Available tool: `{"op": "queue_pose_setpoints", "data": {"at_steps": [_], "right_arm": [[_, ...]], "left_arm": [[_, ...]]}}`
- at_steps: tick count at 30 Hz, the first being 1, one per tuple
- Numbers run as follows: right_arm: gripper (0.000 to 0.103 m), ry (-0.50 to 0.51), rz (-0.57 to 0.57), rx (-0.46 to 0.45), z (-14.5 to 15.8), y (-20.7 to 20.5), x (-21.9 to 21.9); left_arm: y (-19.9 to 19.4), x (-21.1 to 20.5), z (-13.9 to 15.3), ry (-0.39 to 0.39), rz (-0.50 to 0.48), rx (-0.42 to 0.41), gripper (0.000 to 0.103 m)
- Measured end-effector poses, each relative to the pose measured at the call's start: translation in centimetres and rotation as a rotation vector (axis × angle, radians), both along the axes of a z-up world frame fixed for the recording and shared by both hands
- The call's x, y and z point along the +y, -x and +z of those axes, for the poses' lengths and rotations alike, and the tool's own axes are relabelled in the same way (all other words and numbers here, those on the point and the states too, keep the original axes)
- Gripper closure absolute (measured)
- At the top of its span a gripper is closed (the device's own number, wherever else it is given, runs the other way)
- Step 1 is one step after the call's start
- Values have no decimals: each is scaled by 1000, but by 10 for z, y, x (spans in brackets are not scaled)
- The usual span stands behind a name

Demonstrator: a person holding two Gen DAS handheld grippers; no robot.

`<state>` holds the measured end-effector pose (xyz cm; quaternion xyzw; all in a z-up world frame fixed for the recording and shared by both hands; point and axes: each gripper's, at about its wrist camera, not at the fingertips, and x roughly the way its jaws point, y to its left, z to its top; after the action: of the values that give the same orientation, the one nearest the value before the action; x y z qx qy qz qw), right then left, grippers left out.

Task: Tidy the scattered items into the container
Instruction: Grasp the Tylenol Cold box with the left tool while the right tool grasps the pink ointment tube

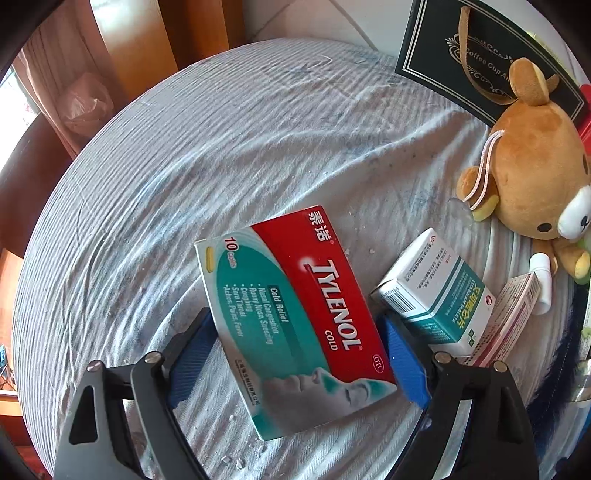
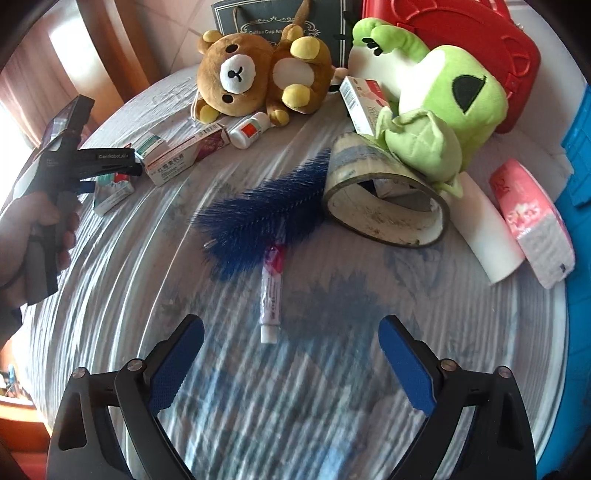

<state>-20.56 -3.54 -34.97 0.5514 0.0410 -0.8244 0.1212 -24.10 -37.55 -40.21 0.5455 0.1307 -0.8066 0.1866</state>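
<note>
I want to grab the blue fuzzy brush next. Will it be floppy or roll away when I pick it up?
The blue bristle brush probably won't roll: its bristles splay out flat on the striped cloth. The bristles look soft, so they would likely squash in a pinch. It looks light for its size, though its stem is hidden, so stiffness is uncertain.

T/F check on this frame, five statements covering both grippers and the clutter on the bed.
1. The red and teal Tylenol box lies between the left gripper fingers. True.
2. The right gripper is shut on the small white ointment tube. False: its jaws stand open, with the tube lying ahead of them on the sheet.
3. The brown plush bear lies next to a dark paper gift bag. True.
4. The blue bristle brush sits inside the roll of tape. False: it lies beside the roll.
5. The green plush frog leans over the tape roll. True.
</note>
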Motion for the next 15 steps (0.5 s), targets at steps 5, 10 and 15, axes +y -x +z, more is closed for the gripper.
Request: {"op": "queue_pose_setpoints", "data": {"at_steps": [5,10,15], "right_arm": [[19,-36,2,-35,-25,18,-11],[36,-71,16,-48,-38,21,-21],[87,-88,56,-38,-34,17,-31]], "left_arm": [[-7,-1,2,17,-28,14,18],[-17,-2,3,36,-47,29,20],[-29,-4,5,36,-53,33,21]]}}
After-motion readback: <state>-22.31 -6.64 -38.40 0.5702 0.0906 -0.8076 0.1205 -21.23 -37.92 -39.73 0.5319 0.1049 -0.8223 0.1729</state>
